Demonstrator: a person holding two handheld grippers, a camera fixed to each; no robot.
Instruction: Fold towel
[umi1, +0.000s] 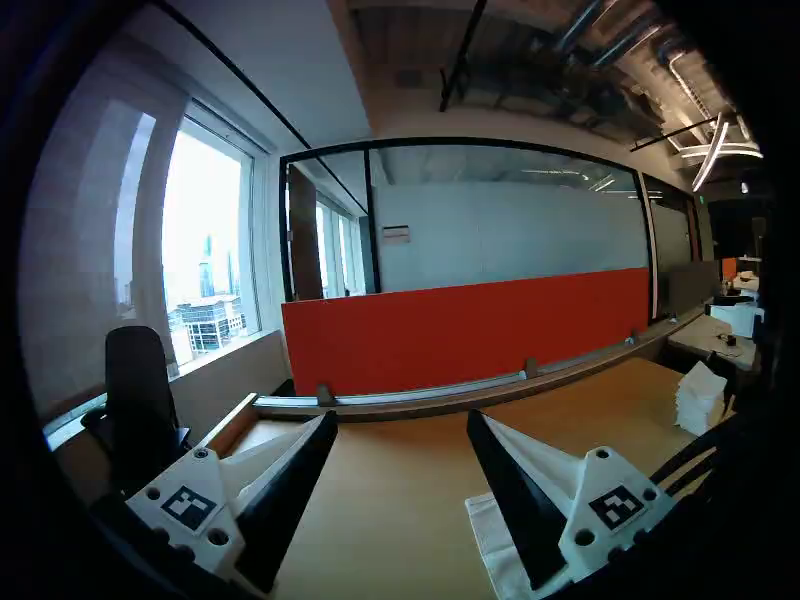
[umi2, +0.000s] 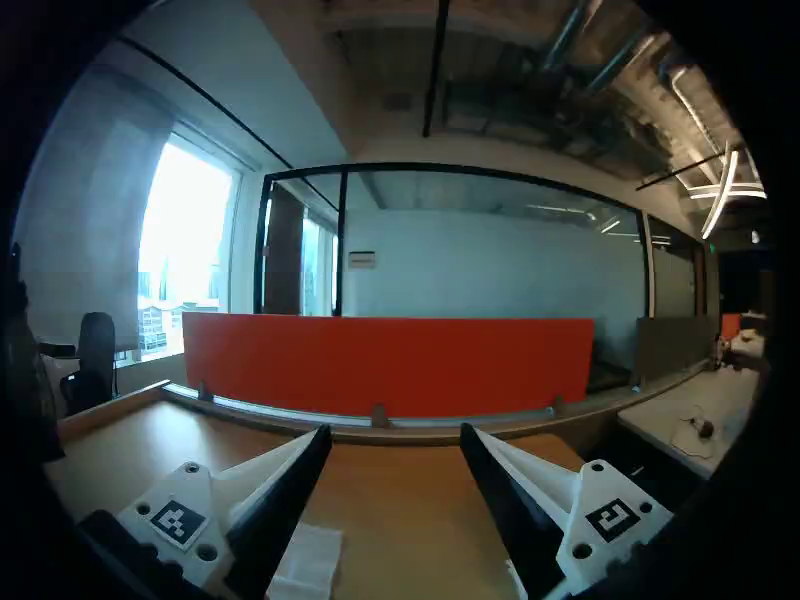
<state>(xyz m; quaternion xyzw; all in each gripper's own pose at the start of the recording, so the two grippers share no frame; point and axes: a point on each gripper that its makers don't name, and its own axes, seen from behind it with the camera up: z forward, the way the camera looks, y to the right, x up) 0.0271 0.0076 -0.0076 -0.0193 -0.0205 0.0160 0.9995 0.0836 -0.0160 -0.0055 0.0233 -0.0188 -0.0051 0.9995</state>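
In the left gripper view my left gripper (umi1: 400, 425) is open above a wooden desk (umi1: 400, 500), nothing between its fingers. A white towel (umi1: 495, 545) lies flat on the desk under the right finger (umi1: 520, 500). A stack of folded white towels (umi1: 700, 398) stands at the desk's far right. In the right gripper view my right gripper (umi2: 395, 435) is open over the same kind of desk (umi2: 410, 510), holding nothing. A white folded cloth (umi2: 310, 562) lies on the desk near the left finger (umi2: 285, 500).
An orange divider panel (umi1: 470, 325) with a metal rail (umi1: 430, 392) closes off the desk's far edge. A black office chair (umi1: 135, 400) stands at the left by the window. Another desk (umi2: 700, 405) with small items lies to the right.
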